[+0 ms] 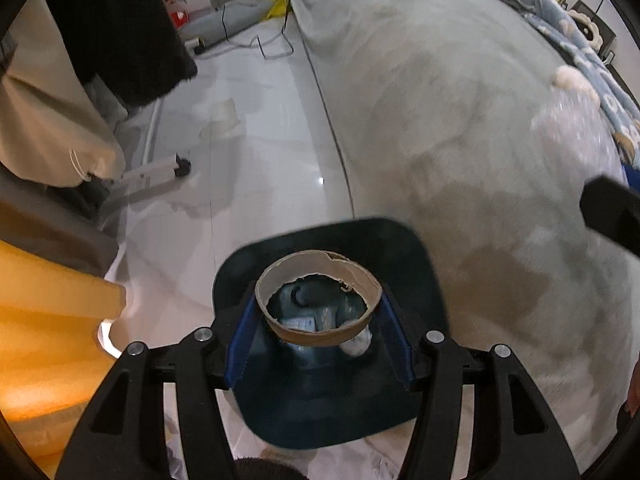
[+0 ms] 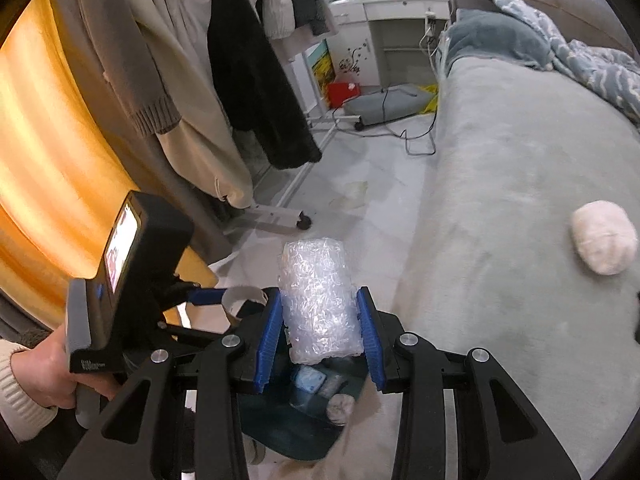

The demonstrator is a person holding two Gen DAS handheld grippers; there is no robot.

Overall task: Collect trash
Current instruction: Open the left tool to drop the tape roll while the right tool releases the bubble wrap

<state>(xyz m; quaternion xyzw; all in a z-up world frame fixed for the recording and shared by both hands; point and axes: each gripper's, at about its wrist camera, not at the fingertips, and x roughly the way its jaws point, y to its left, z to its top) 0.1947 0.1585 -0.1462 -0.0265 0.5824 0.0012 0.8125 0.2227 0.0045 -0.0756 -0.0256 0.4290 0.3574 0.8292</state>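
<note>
My left gripper [image 1: 318,314] is shut on a brown cardboard tape ring [image 1: 316,300] and holds it right over the open dark blue trash bin [image 1: 400,248], which has several bits of rubbish inside. My right gripper [image 2: 320,332] is shut on a roll of clear bubble wrap [image 2: 316,300], held above the same bin [image 2: 304,432]. The left gripper with its ring [image 2: 240,296] shows at the left of the right wrist view. A crumpled whitish wad [image 2: 604,240] lies on the grey bed cover to the right.
The grey bed [image 1: 460,140] fills the right side. Coats [image 2: 248,80] hang on a wheeled rack at the left over a glossy white floor [image 1: 248,168]. Cables [image 2: 416,136], a grey cushion and a white desk [image 2: 392,12] stand at the back. An orange curtain [image 2: 44,168] is far left.
</note>
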